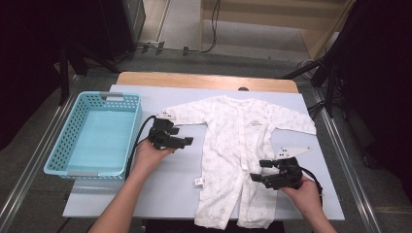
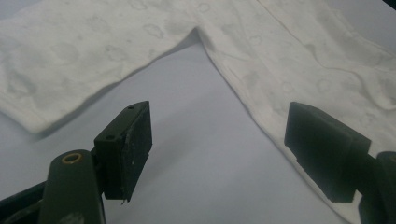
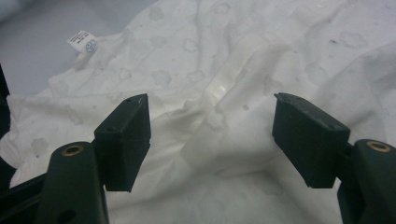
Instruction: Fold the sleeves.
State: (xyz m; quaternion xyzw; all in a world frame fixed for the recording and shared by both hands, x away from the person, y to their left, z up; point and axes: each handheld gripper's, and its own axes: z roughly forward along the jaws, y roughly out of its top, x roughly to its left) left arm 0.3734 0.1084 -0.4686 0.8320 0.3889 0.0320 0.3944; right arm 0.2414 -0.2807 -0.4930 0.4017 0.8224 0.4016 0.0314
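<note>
Left fingers: spread wide, empty, aimed at the armpit notch, perhaps lining up a fold.
Right fingers: wide, empty, poised above a leg.
Romper: flat, face up, mid-table, sleeves out.
Basket: just left, empty; likely its destination.
Tag: print unreadable.

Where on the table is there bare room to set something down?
The bare strip between the blue basket and the white baby romper, below the left gripper, is free. So is the basket's inside. The corner beyond the right gripper is narrow and holds a grey plate. The middle is crowded: the romper spreads across it.
</note>
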